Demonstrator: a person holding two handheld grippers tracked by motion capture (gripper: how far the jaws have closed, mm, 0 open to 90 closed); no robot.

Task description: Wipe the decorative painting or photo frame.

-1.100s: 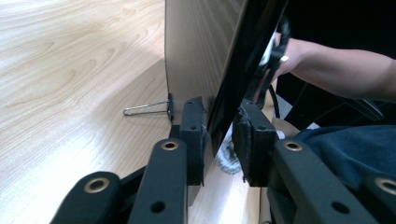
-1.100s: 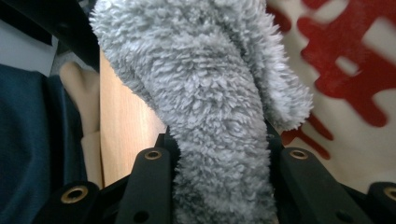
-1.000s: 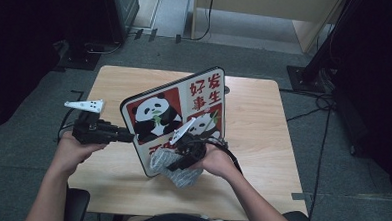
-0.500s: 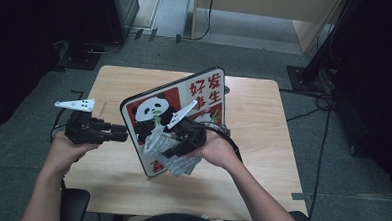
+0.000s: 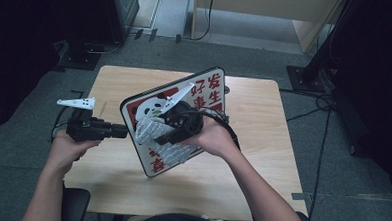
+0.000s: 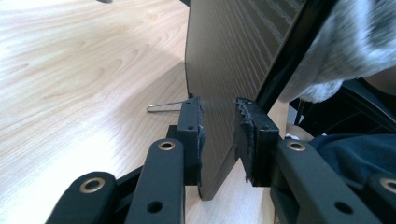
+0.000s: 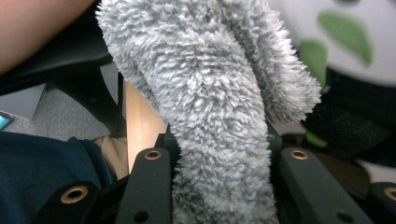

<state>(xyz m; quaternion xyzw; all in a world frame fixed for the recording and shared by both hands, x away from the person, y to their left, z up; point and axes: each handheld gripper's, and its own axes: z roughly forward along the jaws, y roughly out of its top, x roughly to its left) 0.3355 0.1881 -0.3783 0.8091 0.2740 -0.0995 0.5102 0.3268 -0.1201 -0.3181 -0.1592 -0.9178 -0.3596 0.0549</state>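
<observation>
Since the earlier frame the right gripper has been sliding left and up across the board, carrying the grey cloth over the panda print. Its fingers are clamping the cloth. The left gripper is pinching the board's left edge, holding it tilted on edge above the middle of the surface.

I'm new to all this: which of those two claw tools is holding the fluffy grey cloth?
The right gripper, over the panda board, is shut on the grey cloth. The left gripper instead clamps the board's edge, with no cloth.
</observation>
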